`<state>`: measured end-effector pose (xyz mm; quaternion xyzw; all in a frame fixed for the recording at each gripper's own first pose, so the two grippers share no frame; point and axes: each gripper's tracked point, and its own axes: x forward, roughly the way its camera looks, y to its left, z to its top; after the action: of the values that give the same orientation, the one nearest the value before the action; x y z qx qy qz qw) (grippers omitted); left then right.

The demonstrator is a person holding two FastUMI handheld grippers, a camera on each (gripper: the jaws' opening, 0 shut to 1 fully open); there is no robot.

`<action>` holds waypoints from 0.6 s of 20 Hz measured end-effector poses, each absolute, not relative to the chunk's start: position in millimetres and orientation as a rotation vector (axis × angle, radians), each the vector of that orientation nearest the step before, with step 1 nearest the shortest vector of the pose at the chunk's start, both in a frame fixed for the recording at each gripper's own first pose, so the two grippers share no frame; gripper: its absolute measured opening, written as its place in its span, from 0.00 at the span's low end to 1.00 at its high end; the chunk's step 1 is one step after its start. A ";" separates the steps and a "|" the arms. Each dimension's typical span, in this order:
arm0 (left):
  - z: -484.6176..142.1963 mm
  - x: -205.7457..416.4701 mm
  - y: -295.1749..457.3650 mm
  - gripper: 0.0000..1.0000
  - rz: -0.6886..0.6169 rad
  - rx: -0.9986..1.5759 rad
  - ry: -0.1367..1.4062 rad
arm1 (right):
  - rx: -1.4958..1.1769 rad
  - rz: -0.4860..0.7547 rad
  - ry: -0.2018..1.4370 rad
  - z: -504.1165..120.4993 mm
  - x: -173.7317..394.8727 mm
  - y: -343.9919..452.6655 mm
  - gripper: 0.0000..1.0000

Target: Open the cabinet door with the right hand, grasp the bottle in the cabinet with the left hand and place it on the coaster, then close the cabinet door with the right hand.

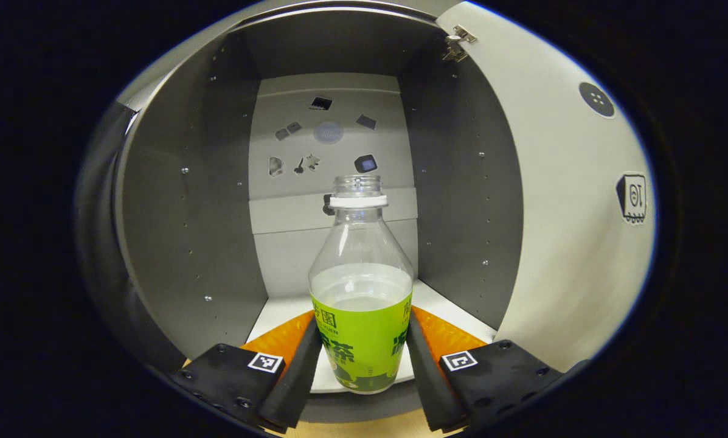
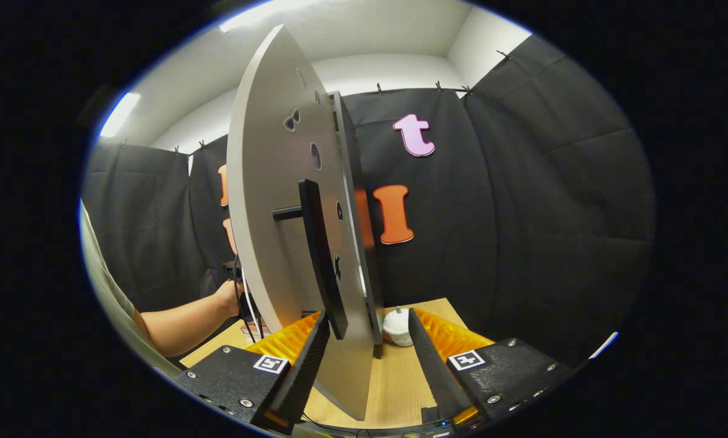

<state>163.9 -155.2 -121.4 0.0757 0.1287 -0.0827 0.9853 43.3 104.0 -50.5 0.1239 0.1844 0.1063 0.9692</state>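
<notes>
Grey cabinet interior (image 1: pixel 187 243) with a pale back panel and white shelf floor is the backdrop in the left gripper view, the white door (image 1: pixel 570 201) swung wide out at 3 o'clock, so the opening step looks done. Dead centre stands the clear plastic bottle with a green label (image 1: pixel 361 292), uncapped, some liquid inside, upright near the shelf's front edge. The left gripper (image 1: pixel 361 365) has its fingers spread either side of the label, close but I'd say not squeezing yet, so the grab is about to happen. In the right gripper view it's the black-curtained booth and a light wooden tabletop (image 2: pixel 400 377); the door's outer face with its long black bar handle (image 2: pixel 321 255) sits around 11 o'clock. The right gripper (image 2: pixel 364 359) is parted around the door's lower edge, gripping nothing. Left: grasp, carry to the coaster, close up.
</notes>
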 end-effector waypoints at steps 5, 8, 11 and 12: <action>-124.5 95.1 -123.5 0.80 -0.063 0.143 0.244 | 0.266 0.329 0.369 -51.7 49.4 107.1 0.81; -124.4 63.7 -96.0 0.80 0.004 0.140 0.224 | 0.299 0.372 0.379 -53.2 49.4 107.2 0.81; -133.1 36.2 -66.2 0.80 0.066 0.149 0.202 | 0.285 0.362 0.371 -52.8 48.9 106.8 0.81; -139.7 27.1 -56.7 0.77 0.076 0.149 0.199 | 0.278 0.354 0.366 -52.1 47.3 106.7 0.81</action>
<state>27.1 -56.7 -139.7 0.0745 0.0994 0.0377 0.9915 47.3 106.7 -52.1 0.1368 0.1805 0.1748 0.9582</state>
